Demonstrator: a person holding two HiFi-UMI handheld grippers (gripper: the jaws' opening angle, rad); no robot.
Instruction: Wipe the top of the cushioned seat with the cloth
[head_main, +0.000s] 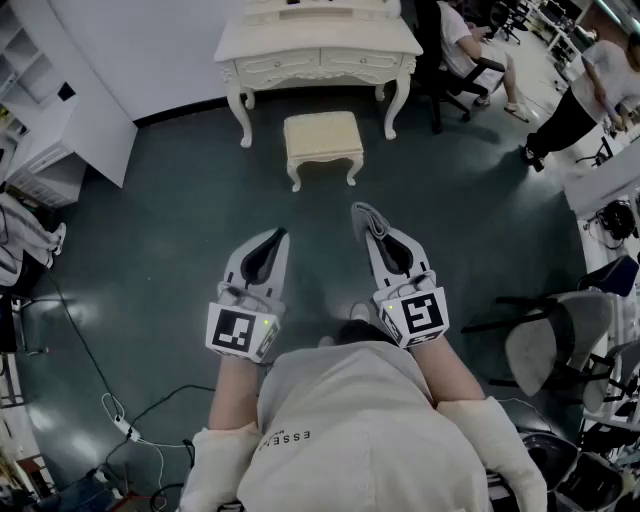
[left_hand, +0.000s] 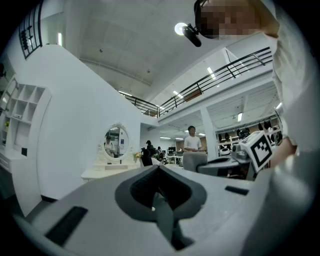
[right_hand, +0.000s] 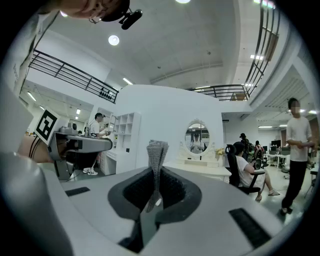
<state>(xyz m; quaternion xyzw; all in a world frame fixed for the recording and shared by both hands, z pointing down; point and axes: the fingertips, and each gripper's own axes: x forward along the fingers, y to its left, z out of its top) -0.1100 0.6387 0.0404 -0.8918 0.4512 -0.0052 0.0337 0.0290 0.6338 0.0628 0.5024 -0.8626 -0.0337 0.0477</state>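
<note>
The cream cushioned seat (head_main: 322, 140) stands on the dark floor in front of a white dressing table (head_main: 318, 45), well ahead of both grippers. My right gripper (head_main: 366, 216) is shut on a folded grey cloth (head_main: 372, 222), which sticks up from between the closed jaws in the right gripper view as a narrow strip (right_hand: 157, 155). My left gripper (head_main: 272, 242) is held level with the right one, jaws shut with nothing in them (left_hand: 159, 169). Both are raised at waist height, apart from the seat. Neither gripper view shows the seat.
A white shelf unit (head_main: 60, 140) stands at the left. A seated person on an office chair (head_main: 462, 50) and a walking person (head_main: 580, 100) are at the back right. A grey chair (head_main: 545, 345) is close on my right. Cables (head_main: 120, 425) lie on the floor at the lower left.
</note>
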